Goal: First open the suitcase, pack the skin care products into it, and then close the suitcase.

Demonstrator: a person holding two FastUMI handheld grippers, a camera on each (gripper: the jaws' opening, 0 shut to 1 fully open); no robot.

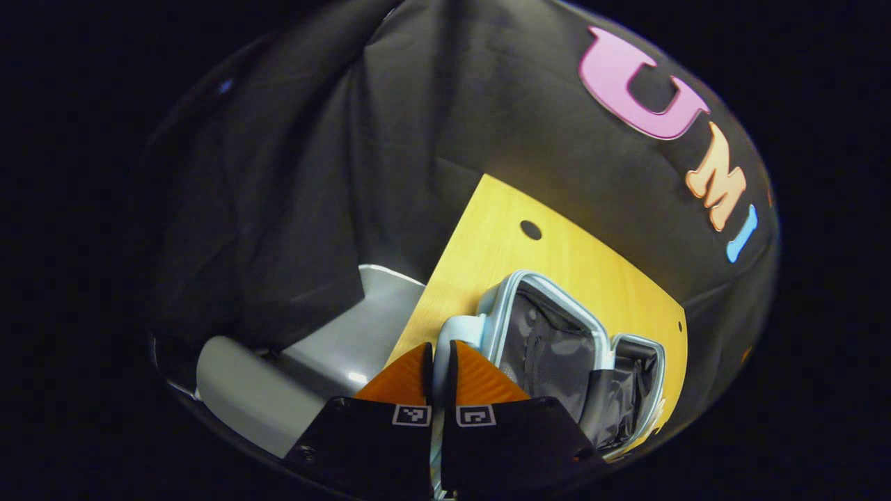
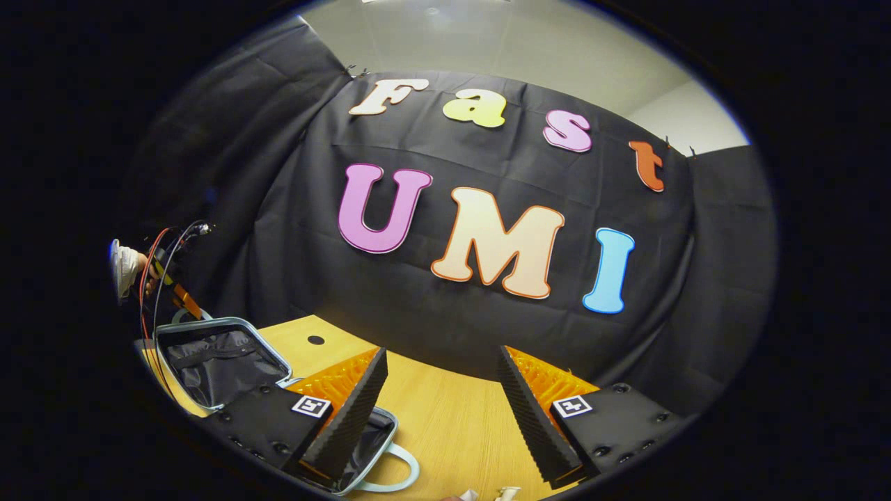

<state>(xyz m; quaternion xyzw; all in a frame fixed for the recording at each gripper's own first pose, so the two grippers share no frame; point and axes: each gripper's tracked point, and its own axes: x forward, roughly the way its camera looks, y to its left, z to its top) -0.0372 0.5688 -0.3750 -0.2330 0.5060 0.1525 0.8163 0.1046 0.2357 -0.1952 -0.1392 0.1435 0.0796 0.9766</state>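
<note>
Both views over open suitcase (image 1: 557,348).

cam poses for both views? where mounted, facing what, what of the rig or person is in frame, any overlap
Left gripper view: rides the left hand-held gripper, looks down at the open suitcase on the table; own fingers pinch its handle.
Right gripper view: rides the right hand-held gripper, faces the booth wall over the table; own fingers apart; far left, a hand holding the other gripper.
Shared: suitcase, table, table hole.
</note>
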